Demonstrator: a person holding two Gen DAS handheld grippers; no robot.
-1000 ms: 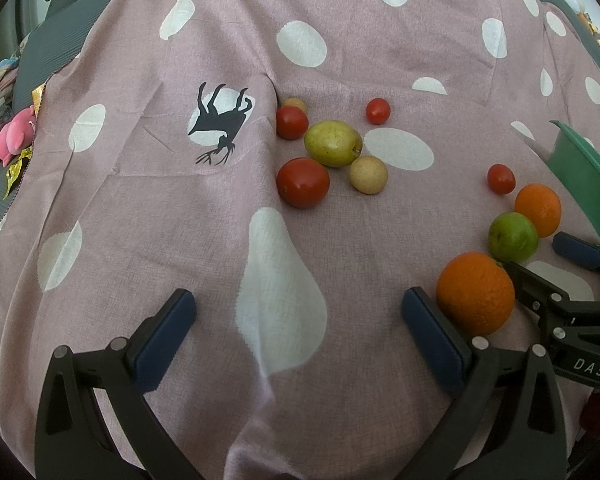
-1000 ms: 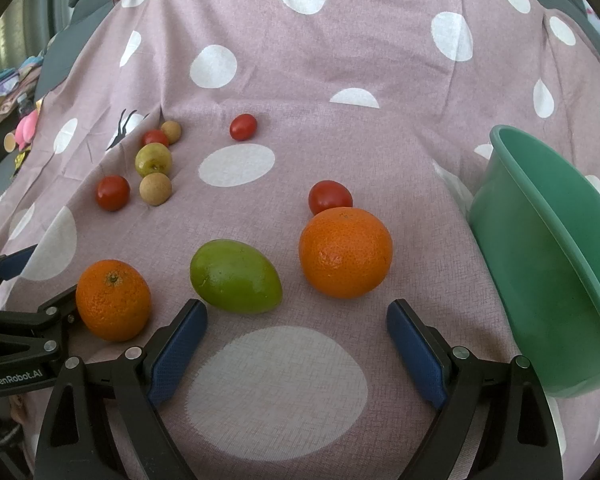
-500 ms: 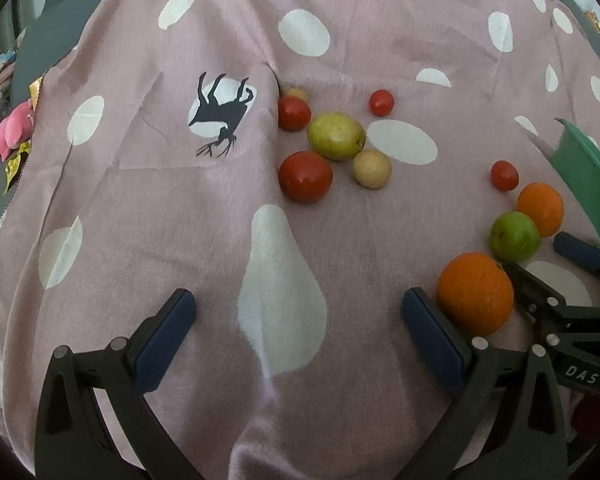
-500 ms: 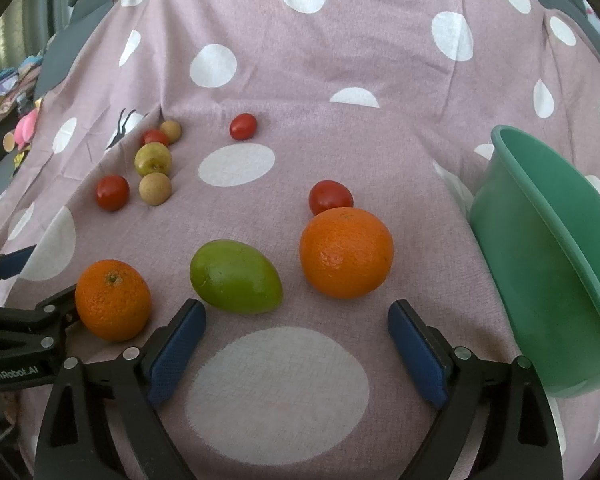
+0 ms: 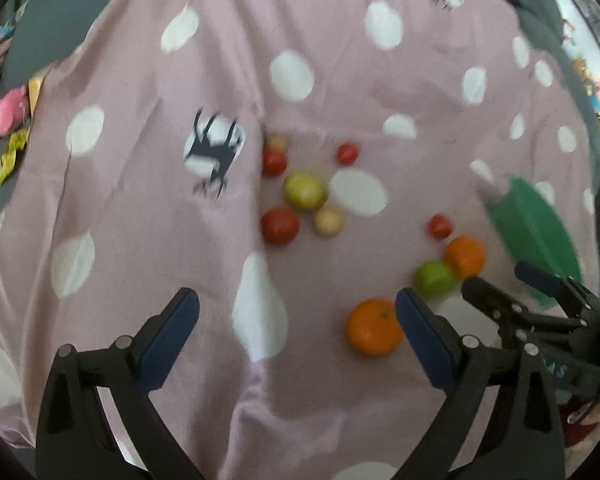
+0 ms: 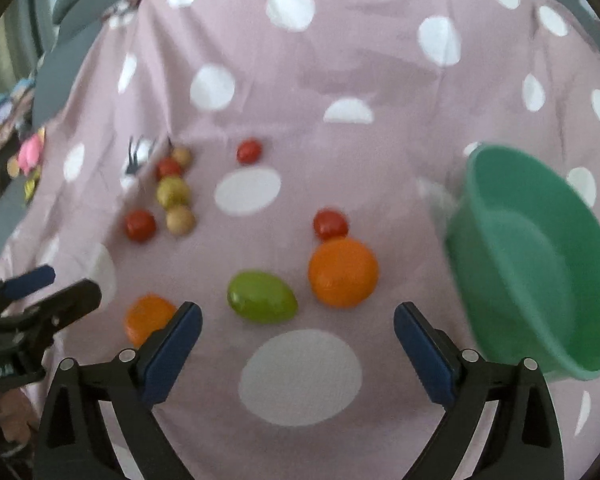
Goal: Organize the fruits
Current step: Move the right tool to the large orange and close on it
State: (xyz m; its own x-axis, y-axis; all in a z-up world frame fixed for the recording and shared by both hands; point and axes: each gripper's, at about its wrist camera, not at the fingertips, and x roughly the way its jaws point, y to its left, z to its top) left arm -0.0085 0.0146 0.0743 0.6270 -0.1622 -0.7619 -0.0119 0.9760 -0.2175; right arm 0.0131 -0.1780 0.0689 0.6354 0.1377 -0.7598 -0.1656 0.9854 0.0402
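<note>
A pink cloth with white dots [image 6: 340,80] covers the whole surface, and all the fruit lies on it. At the right stands a green bowl [image 6: 540,264], tilted in the right wrist view, with nothing visible inside it.

The right tongs [image 6: 298,338] stand wide apart above the cloth with nothing between the pads. The left tongs [image 5: 298,332] are also apart, their jaws closing slightly, and grip nothing; an orange [image 5: 374,326] lies just inside the right pad, not pressed.

Near the bowl sits a second, bigger orange [image 6: 343,272], with a green mango-shaped fruit [image 6: 262,297] just beside it to the left and a red tomato [image 6: 330,223] touching its far side.

Further off to the left is a cluster: a yellow-green fruit [image 6: 173,191], a tan round fruit [image 6: 180,220] beside it, a red tomato [image 6: 140,225], another red one [image 6: 168,167] and a small tan fruit [image 6: 181,155] behind. A lone small tomato [image 6: 249,151] lies apart from them
</note>
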